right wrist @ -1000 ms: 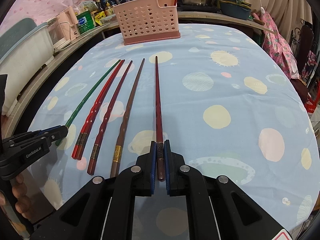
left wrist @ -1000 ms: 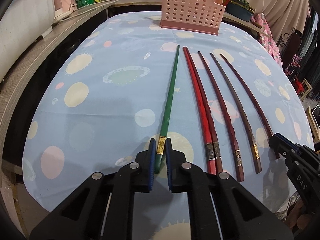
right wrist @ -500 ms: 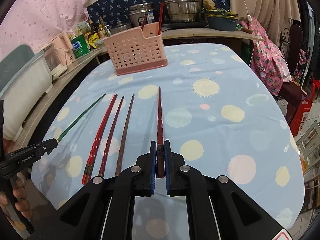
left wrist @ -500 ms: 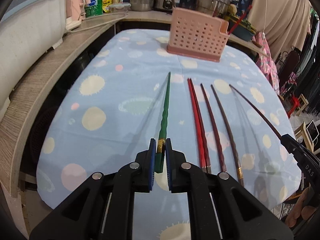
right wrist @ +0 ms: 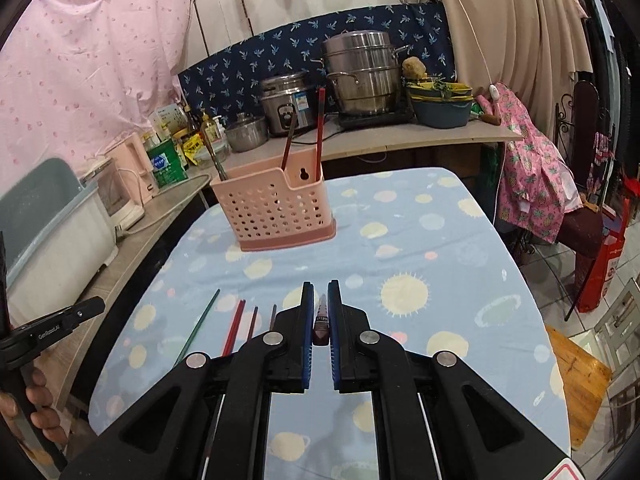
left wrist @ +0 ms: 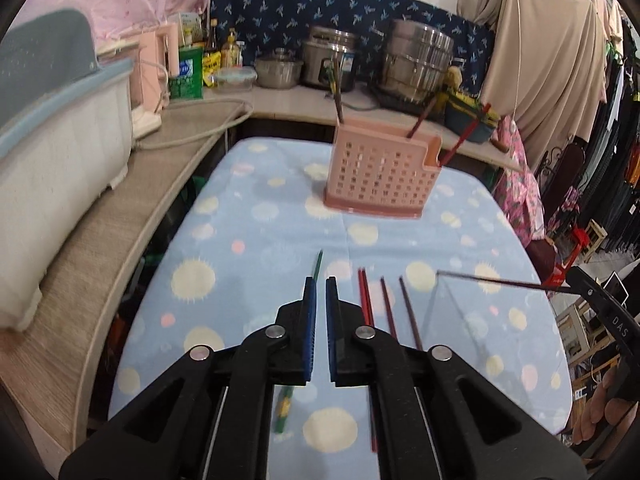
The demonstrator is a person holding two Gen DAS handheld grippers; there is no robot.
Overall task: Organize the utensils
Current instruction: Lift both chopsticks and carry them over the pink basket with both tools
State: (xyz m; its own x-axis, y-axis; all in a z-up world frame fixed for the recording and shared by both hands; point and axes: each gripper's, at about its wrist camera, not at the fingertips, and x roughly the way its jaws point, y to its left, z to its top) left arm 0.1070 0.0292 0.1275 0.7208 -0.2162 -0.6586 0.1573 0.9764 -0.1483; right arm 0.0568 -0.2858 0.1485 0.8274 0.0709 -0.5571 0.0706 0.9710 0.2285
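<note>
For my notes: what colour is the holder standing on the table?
Pink, with many small holes; the holder shows best in the right wrist view.
</note>
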